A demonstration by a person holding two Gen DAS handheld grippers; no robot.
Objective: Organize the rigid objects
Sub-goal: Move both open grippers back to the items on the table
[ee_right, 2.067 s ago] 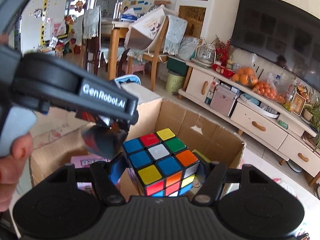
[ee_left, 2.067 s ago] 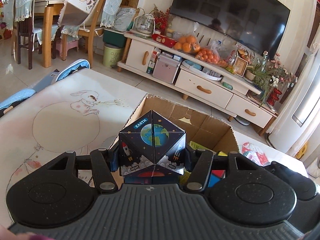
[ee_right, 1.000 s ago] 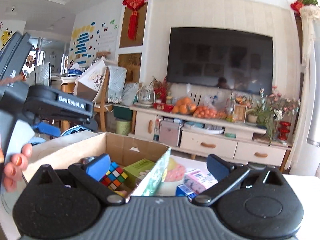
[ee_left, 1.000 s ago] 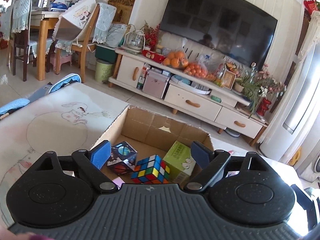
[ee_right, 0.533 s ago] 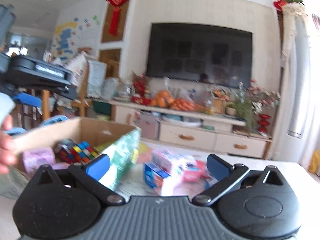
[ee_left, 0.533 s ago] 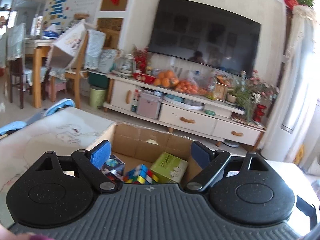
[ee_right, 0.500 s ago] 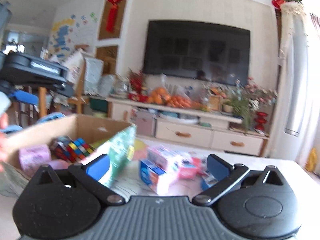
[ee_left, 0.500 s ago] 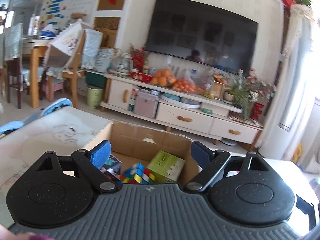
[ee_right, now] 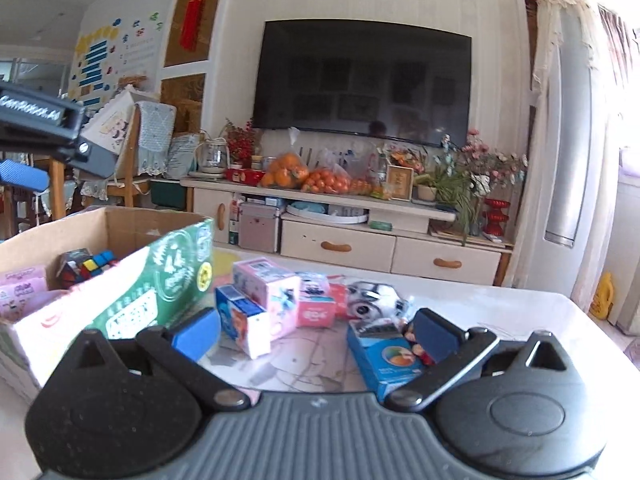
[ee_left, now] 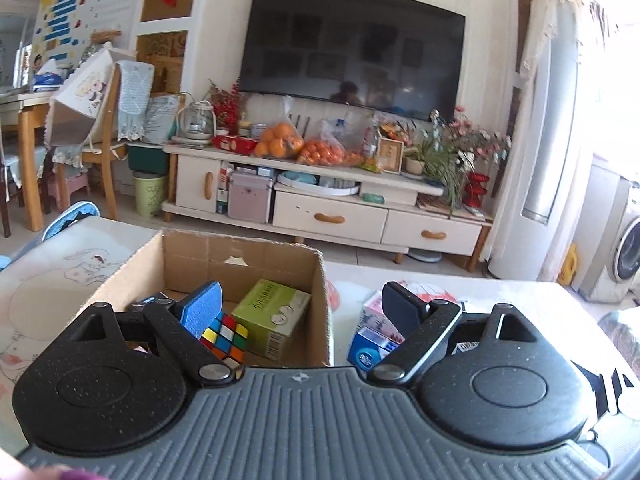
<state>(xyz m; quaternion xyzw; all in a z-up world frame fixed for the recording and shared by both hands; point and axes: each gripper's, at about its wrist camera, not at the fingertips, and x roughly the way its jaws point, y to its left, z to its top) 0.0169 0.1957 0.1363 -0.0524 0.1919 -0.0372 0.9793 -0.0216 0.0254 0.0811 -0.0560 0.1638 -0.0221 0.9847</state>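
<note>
Black, blue-padded fingers of the left gripper (ee_left: 298,306) stand spread wide with nothing between them, held above the near edge of the cardboard box (ee_left: 320,304). Below its left finger, inside the box, lies the colour cube (ee_left: 224,336), partly hidden by that finger; just right of it sits a green carton (ee_left: 272,316), its long axis running from near right to far left. A dark cube behind the finger is mostly covered and hard to make out.

Equally wide apart and empty, the right gripper (ee_right: 316,330) hovers over the pale tabletop (ee_right: 500,308), right of the box. Between and just beyond its fingers lie a blue-and-white box (ee_right: 242,322), tilted with its long axis toward the camera, a pink box (ee_right: 270,292) behind it, and a smaller pink carton (ee_right: 316,304). A blue carton (ee_right: 384,354) lies beside the right finger, its near end cut off by the gripper body. A silvery camera-like object (ee_right: 370,300) beyond it is blurred.
</note>
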